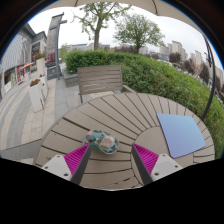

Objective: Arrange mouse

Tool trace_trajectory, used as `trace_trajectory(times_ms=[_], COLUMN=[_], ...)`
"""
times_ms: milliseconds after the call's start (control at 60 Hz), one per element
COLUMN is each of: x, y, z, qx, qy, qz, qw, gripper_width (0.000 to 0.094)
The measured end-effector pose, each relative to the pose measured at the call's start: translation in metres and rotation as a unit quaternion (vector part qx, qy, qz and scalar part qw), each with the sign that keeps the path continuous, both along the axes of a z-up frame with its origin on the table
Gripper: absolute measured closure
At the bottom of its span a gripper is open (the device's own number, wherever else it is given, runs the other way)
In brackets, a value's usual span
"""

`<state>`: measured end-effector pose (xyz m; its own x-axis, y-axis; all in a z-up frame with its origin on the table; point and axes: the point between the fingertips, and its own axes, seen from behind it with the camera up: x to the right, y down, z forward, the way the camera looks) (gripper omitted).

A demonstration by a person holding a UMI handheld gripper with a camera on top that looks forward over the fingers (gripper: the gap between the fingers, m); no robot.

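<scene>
- The mouse (101, 143) sits on the slatted wooden table (120, 112), in the gap between my two fingers and closer to the left one; it is small and pale with greyish-teal patches, and I cannot make out which way it points.
- My gripper (111, 160) has its fingers apart: the magenta pads (76, 158) stand on either side of the mouse, with a clear gap on the right. Whether the left pad touches it I cannot tell, so I read this as the mouse resting on the table between the fingers, not clamped.
- To the right and a little beyond the fingers lies a blue-grey mouse pad (181, 133), flat on the same table and well apart from the mouse. I judge that to be the likely destination.
- Progress, as I judge it: the approach is done and the mouse is framed for a grasp, but the grasp, the carry and the placing all remain.
- Beyond the table stands a wooden chair (101, 79), tucked at the far edge.
- Farther out I see a green hedge (150, 70), trees (137, 30), a paved terrace on the left and buildings in the distance.
</scene>
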<state>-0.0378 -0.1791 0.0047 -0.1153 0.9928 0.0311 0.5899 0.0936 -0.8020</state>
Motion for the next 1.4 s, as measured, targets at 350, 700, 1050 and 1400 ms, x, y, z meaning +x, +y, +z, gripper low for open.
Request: trace_trajectory(times_ms=[350,700,1050,1400], x=[-0.05,-0.075,-0.071,-0.106], y=[0.001,0.014,0.012,0.187], z=[-0.009,-0.018,0.023,0.135], qx=[0.007,-0.01,-0.021,0.005], qy=[0.007,-0.011,0.003,0.086], qz=[-0.018,-0.048,-0.025,-0.09], qw=[1.0,0.999,0.999,0.992], gripper_width=[0.0082,0.0147,0.0531,0.0532])
